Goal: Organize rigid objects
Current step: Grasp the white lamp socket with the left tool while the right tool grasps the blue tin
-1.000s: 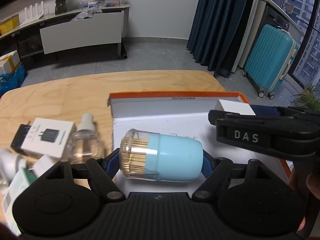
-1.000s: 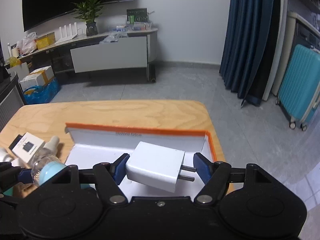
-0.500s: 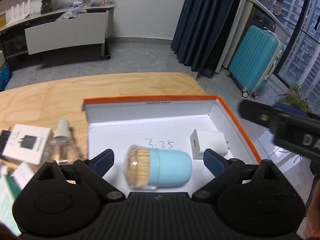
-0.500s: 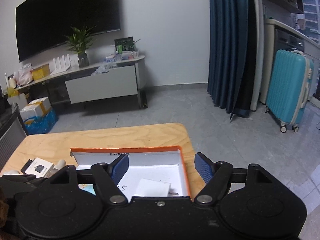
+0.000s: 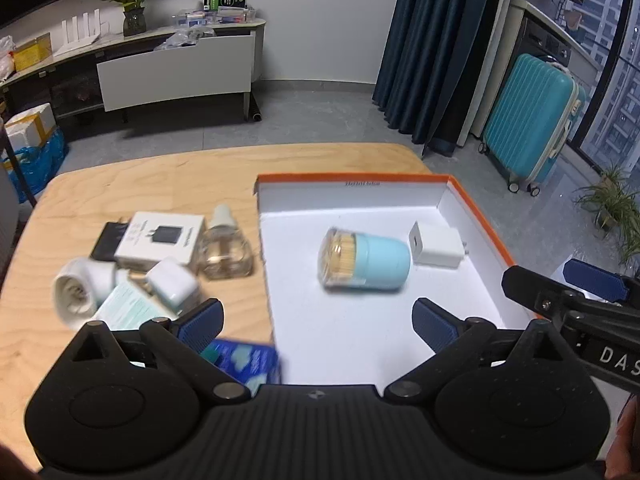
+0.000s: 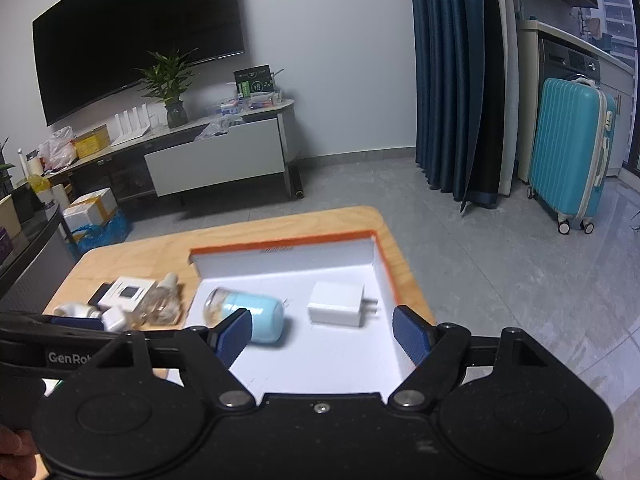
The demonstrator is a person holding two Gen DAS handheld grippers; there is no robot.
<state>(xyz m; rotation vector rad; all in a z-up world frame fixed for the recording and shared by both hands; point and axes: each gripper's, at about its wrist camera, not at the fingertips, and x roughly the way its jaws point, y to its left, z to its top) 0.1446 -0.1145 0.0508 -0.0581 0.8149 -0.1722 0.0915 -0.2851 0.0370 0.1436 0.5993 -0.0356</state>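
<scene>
An orange-rimmed white box lies on the wooden table. Inside it, on its side, is a light blue toothpick holder with a clear cap, and a white plug charger rests just to its right. My left gripper hovers above the box's near part, its jaws opening wide with nothing between them. In the right wrist view the charger and the holder lie ahead of my right gripper. Its jaws are opening too, and they hold nothing.
Left of the box lies a cluster: a white charger carton, a glass bottle, a white round piece, a small white adapter and a blue packet. A teal suitcase stands on the floor at the right.
My left gripper let go of the toothpick holder and my right let go of the charger. Both items now lie in the box, and both grippers have drawn back and up.
</scene>
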